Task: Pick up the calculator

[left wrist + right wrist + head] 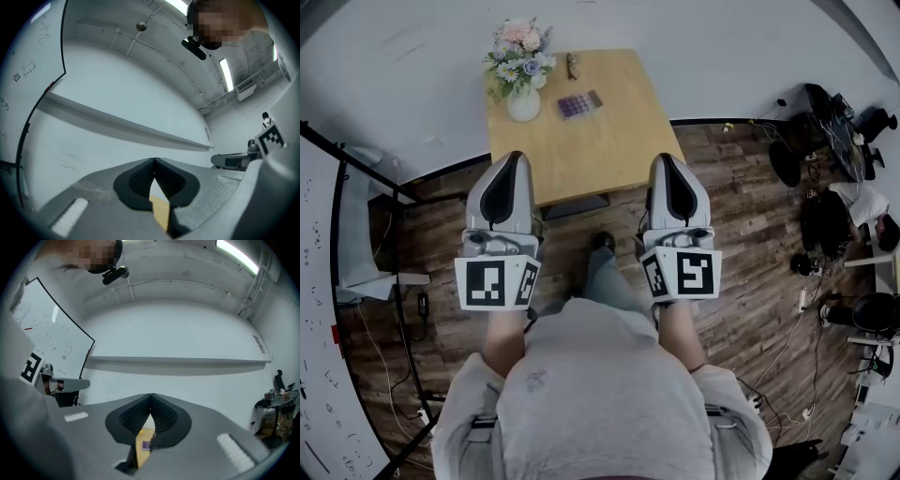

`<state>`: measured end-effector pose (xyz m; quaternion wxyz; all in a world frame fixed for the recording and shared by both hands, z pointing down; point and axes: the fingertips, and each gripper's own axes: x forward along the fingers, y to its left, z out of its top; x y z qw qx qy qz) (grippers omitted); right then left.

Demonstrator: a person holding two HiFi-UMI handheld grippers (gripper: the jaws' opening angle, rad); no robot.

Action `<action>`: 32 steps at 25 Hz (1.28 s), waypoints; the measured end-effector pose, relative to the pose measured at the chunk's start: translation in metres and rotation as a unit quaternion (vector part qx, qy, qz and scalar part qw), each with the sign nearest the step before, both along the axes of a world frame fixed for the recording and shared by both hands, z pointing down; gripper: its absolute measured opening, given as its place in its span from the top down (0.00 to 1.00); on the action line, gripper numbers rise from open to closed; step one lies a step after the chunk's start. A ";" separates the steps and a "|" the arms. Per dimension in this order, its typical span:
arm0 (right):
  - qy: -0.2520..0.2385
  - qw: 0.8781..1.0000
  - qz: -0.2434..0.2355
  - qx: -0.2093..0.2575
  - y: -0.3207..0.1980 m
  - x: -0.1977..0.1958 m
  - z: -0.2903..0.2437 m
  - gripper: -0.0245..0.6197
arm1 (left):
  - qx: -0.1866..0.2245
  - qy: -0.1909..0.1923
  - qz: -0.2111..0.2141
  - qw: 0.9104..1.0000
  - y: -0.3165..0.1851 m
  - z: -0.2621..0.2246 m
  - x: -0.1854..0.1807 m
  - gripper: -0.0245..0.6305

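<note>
left gripper (pixel 514 156) closed | right gripper (pixel 667 158) closed | calculator (pixel 579 104) beyond table (pixel 600 150) near edge

white wall (pixel 694 37) | dark wood floor (pixel 750 244) | whiteboard (pixel 314 309)
</note>
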<state>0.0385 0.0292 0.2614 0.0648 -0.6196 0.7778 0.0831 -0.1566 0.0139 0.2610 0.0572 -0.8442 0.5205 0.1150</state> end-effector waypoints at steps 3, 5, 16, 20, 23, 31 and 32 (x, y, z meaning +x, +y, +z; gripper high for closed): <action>-0.001 1.000 -0.003 0.001 -0.015 0.001 0.001 0.96 | 0.000 -0.003 -0.005 1.000 -0.013 0.001 0.001 0.96; -0.002 1.000 -0.005 0.001 -0.027 0.003 0.001 0.96 | -0.001 -0.005 -0.007 1.000 -0.024 0.002 0.002 0.96; -0.008 1.000 -0.022 0.009 -0.103 0.015 -0.007 0.96 | 0.006 -0.013 -0.018 1.000 -0.093 -0.008 0.017 0.96; -0.009 1.000 -0.024 0.009 -0.129 0.024 -0.009 0.96 | 0.008 -0.013 -0.019 1.000 -0.119 -0.011 0.028 0.95; -0.010 1.000 -0.024 0.008 -0.147 0.034 -0.010 0.96 | 0.006 -0.013 -0.019 1.000 -0.138 -0.011 0.038 0.96; -0.011 0.999 -0.029 0.006 -0.190 0.061 -0.013 0.96 | 0.004 -0.011 -0.023 1.000 -0.180 -0.014 0.065 0.95; -0.011 0.999 -0.031 0.006 -0.195 0.064 -0.013 0.96 | 0.005 -0.010 -0.025 1.000 -0.185 -0.015 0.068 0.96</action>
